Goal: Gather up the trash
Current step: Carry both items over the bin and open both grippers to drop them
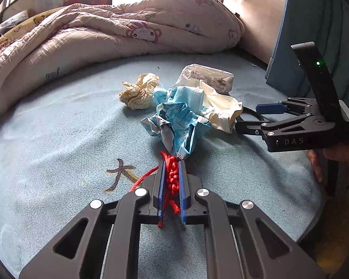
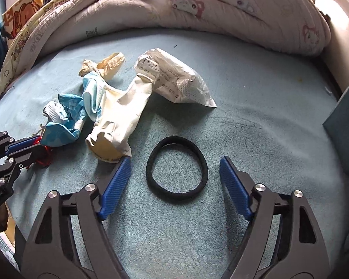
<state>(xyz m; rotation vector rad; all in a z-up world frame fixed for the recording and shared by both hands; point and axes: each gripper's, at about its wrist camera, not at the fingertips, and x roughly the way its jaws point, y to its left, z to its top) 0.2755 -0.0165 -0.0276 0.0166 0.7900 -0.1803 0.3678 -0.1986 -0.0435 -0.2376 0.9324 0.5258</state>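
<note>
On blue bedsheet [image 2: 256,97]: left gripper [image 1: 172,165] pinching red yarn [image 1: 171,176] – dragging it to trash pile; right gripper [image 2: 174,162] spread, straddling black hair tie [image 2: 176,168], wrappers [image 2: 118,107] at 11 o'clock.

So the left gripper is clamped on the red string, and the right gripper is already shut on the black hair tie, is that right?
Not quite. The left gripper is indeed clamped on the red string, but the right gripper is open, not shut. In the right wrist view its jaws stand wide apart on either side of the black hair tie, which lies loose on the blue bedsheet between them.
</note>
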